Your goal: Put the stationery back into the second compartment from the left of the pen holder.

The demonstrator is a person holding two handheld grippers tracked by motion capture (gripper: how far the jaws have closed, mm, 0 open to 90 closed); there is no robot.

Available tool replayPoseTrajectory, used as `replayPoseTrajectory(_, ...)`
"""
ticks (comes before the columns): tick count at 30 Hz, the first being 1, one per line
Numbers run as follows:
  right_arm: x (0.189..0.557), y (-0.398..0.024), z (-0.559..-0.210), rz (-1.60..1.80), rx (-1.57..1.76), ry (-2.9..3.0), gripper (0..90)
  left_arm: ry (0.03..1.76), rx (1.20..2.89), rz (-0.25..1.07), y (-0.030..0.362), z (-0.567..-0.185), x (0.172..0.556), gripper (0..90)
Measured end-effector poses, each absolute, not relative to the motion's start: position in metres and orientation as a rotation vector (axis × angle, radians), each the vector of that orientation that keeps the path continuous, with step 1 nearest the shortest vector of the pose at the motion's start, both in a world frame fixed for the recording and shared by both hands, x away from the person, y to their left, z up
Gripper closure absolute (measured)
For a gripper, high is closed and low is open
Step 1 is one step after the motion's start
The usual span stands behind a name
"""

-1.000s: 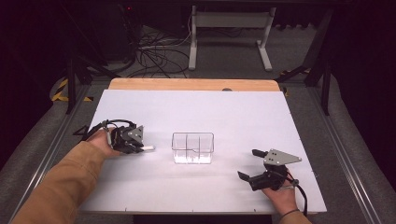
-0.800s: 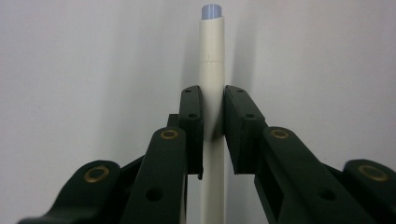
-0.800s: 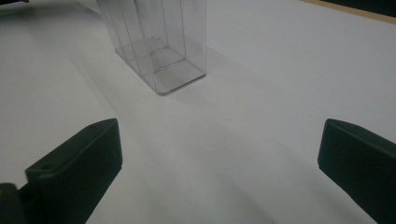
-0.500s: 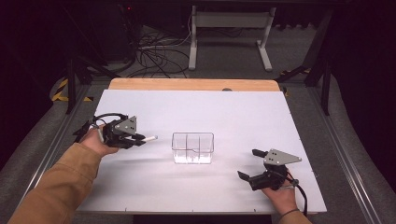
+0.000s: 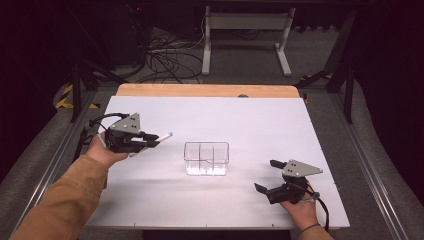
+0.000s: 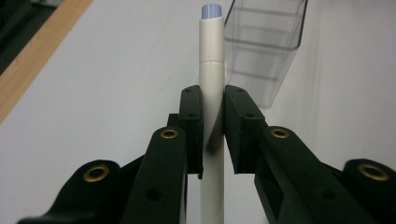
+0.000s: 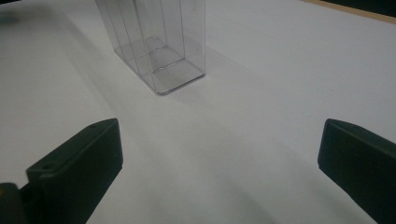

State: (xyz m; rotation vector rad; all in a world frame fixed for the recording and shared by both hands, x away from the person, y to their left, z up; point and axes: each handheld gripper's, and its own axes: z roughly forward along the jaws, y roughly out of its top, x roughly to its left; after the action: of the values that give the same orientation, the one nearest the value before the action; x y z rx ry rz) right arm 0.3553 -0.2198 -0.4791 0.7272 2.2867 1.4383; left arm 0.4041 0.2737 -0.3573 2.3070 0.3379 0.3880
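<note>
My left gripper [image 5: 149,141] hangs above the left side of the white table, shut on a white marker pen [image 5: 162,136] whose pale blue tip points toward the clear divided box [image 5: 206,158]. In the left gripper view the pen [image 6: 211,74] runs up between the two black pads, with the box [image 6: 265,49] just beyond its tip. Near the front right of the table my right gripper [image 5: 269,176] rests with its jaws wide open and nothing between them. The right gripper view looks past both open jaws at the clear box [image 7: 154,42].
The white table top [image 5: 260,120] has a wooden strip [image 5: 205,90] along its far edge. Beyond it are a metal stand's legs [image 5: 245,35] and loose cables [image 5: 165,55] on the floor. Metal rails run along both table sides.
My left gripper has lifted off the table with the pen and tilted so the pen points level toward the clear box. The right gripper has stayed where it was.
</note>
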Motion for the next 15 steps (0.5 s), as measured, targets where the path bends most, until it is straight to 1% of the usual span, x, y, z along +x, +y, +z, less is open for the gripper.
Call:
replayPoseTrajectory(8, 0.355, -0.219, -0.479, 1.434, 0.723, 2.285, 0.7, 0.348, 2.192, 0.378, 0.267, -0.345, 0.395, 78.4)
replayPoseTrajectory(10, 0.355, -0.219, -0.479, 1.433, 0.722, 2.288, 0.7, 0.349, 2.153, 0.329, 0.266, -0.344, 0.396, 78.3)
replayPoseTrajectory(15, 0.355, -0.219, -0.479, 1.436, 0.719, 2.286, 0.7, 0.357, 2.048, 0.266, 0.264, -0.343, 0.395, 78.3)
